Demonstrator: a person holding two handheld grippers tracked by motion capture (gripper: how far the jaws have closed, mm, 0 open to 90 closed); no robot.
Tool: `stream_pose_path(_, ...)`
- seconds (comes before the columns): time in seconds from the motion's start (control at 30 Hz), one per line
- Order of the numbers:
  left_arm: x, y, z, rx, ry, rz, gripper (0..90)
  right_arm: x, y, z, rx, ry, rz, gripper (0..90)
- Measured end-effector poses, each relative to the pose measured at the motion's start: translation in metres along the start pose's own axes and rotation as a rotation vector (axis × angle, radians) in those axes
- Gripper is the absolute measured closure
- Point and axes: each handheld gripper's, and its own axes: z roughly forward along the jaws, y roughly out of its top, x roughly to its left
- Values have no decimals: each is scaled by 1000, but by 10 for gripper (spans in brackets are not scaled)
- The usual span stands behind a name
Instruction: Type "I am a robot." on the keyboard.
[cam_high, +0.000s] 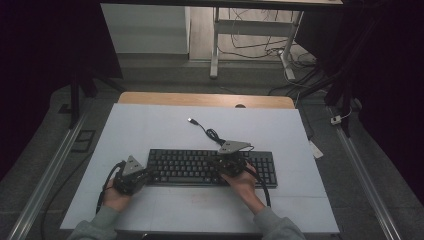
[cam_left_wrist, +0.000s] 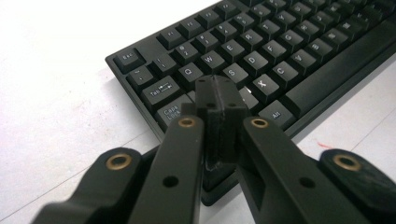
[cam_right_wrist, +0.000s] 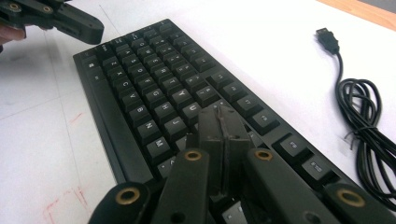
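Observation:
A black keyboard (cam_high: 210, 167) lies across the middle of the white table (cam_high: 150, 130). My left gripper (cam_high: 150, 175) hovers at its left end, jaws pressed together with nothing between them. In the left gripper view that gripper (cam_left_wrist: 219, 91) has its tips over the keys near Caps Lock on the keyboard (cam_left_wrist: 280, 46). My right gripper (cam_high: 222, 162) is shut too, over the keyboard's right-middle. In the right gripper view its tips (cam_right_wrist: 223, 122) sit above the keys (cam_right_wrist: 154, 93) around J and M. The keyboard's cable (cam_high: 212, 134) coils behind, ending in a USB plug (cam_high: 191, 120).
The coiled black cable (cam_right_wrist: 369, 121) and its USB plug (cam_right_wrist: 327, 39) lie on the table right of the keyboard in the right gripper view. A wooden edge (cam_high: 205, 99) borders the table's far side. Desk legs and wires stand on the floor beyond.

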Motion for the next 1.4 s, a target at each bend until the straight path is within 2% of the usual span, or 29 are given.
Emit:
stream_pose_path(0.37, 1, -2, 5, 21, 7, 1, 888, 2, 6, 14, 23, 12, -3, 888)
stream_pose_path(0.57, 1, -3, 7, 31, 1, -2, 880, 0, 5, 23, 53, 5, 10, 889)
stream_pose_path(0.8, 1, -3, 7, 33, 3, -4, 873, 2, 6, 33, 87, 10, 4, 889)
stream_pose_path(1.4, 2, -3, 8, 35, 0, -7, 864, 2, 8, 46, 116, -26, 0, 889)
